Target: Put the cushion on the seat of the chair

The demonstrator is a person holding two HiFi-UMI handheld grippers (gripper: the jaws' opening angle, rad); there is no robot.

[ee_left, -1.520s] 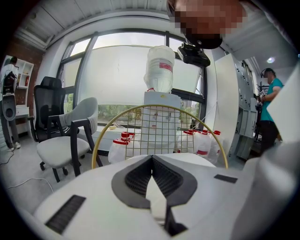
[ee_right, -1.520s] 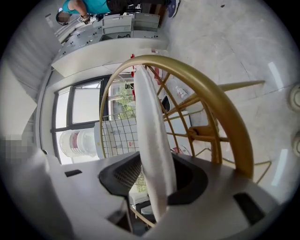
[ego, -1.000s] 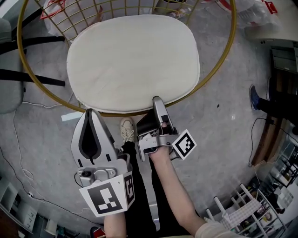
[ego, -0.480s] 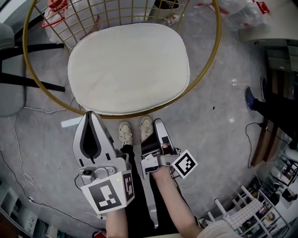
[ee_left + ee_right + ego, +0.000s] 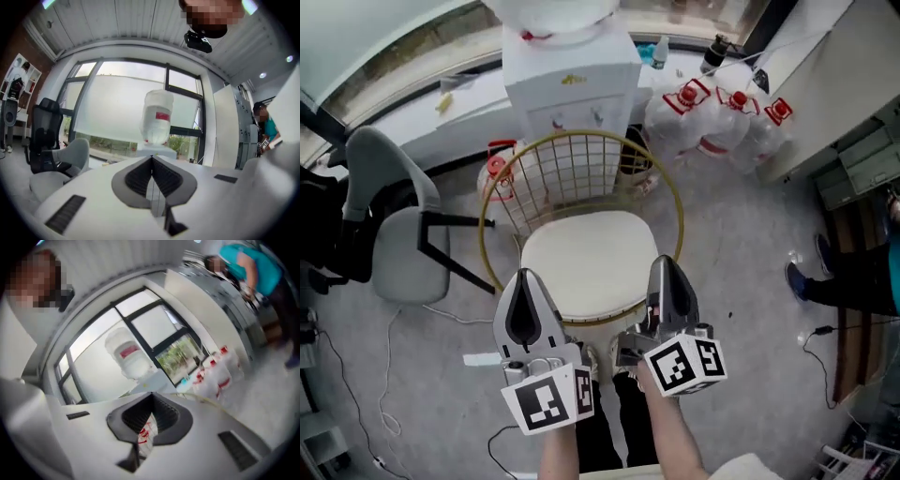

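Both have lifted away: the left gripper (image 5: 523,278) and right gripper (image 5: 664,264) now hover above the front edge of the chair (image 5: 567,174), jaws pressed together, empty. The cushion (image 5: 586,258) lies flat on the seat; I'd just keep clear and nudge nothing.

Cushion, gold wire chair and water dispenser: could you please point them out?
cushion (image 5: 586,261): head view, middle of its top.
gold wire chair (image 5: 569,176): head view, wire backrest.
water dispenser (image 5: 572,82): head view, white cabinet front.

Cushion (image 5: 586,261) on chair (image 5: 574,173) seat; water dispenser (image 5: 572,86) behind chair; bottles (image 5: 712,117) right of dispenser; office chair (image 5: 394,239) left.
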